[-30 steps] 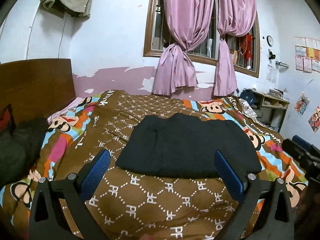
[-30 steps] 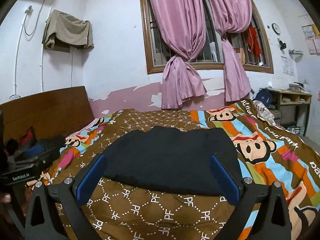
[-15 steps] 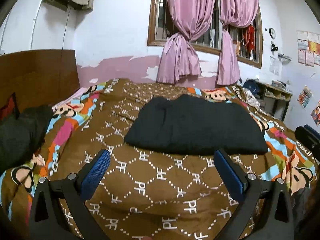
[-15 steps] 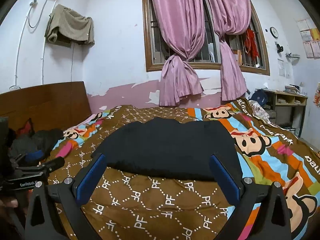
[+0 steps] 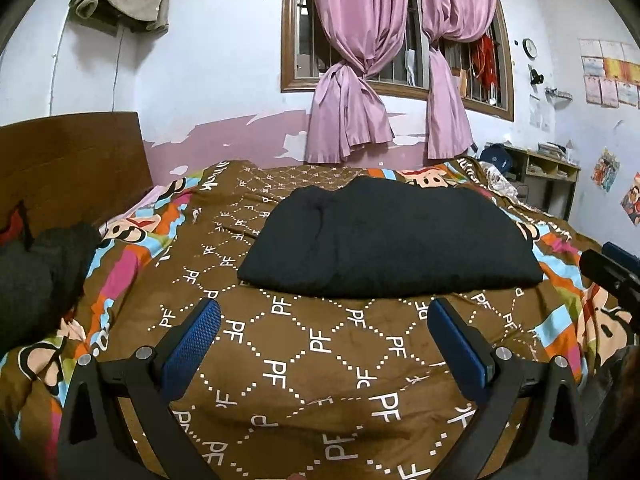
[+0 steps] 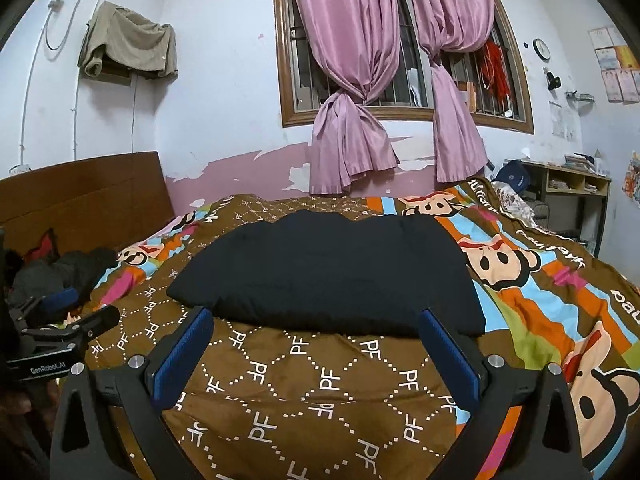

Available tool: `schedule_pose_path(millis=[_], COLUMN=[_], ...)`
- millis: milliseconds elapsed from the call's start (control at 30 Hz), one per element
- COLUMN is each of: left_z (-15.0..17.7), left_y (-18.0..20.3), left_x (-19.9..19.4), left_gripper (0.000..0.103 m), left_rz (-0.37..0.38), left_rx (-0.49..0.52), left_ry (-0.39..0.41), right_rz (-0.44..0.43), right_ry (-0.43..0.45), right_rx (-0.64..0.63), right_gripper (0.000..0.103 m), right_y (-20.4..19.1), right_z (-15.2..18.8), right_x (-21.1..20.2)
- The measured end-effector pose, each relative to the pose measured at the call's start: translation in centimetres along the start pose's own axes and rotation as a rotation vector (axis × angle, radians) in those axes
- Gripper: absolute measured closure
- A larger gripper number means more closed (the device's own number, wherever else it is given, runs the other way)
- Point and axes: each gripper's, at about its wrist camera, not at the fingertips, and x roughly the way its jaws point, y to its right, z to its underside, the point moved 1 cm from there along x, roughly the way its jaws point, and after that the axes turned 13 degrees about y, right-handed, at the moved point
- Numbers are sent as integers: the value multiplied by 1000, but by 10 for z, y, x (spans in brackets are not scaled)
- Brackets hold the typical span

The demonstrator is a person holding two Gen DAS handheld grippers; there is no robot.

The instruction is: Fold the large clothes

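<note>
I am reading the fold as essentially finished. The black garment (image 5: pixel 390 240) is lying as a compact, thick rectangle in the middle of the patterned bedspread (image 5: pixel 320 344), edges fairly square, no sleeve or hem trailing that I can see. How many layers it is in I cannot tell; the cloth is too dark to show creases.

I am holding both tools back over the near edge of the bed. The left gripper (image 5: pixel 324 340) is gaping wide, blue pads (image 5: pixel 192 336) empty, nothing between them but bedspread below. The right gripper (image 6: pixel 314 346) is spread just as wide and carrying nothing; its fingertips are sitting just short of the garment's near edge in the right wrist view, apart from it as far as I can judge.

What is left, in my judgement: perhaps a final tidy or moving the bundle aside. The dark heap of clothes (image 5: pixel 38 276) by the wooden headboard (image 5: pixel 72 164) may be next in line, though I cannot say whether it belongs to the job.

Count:
- folded black garment: one
- grippers: two, each also showing at the edge of the other's view
- dark heap at the headboard: one; pieces in it not countable
- tied pink curtains (image 6: pixel 352 80): two
- khaki garment (image 6: pixel 128 44) hanging on the wall: one
- wall clock (image 6: pixel 541 49): one
</note>
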Motion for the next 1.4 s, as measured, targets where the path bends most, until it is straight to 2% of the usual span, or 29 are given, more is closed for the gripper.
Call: schedule_pose_path(millis=[167,1400], left_z=[5,7], left_y=[1,-2], left_x=[5,2], left_gripper=[2,2], left_rz=[0,5], left_rx=[19,31], left_ry=[-19,1], right_rz=[1,-3], right_ry=[-6,-19], right_rx=[7,12], right_gripper=[0,0], right_y=[-1,-7], right_z=[1,6], right_x=[1,1])
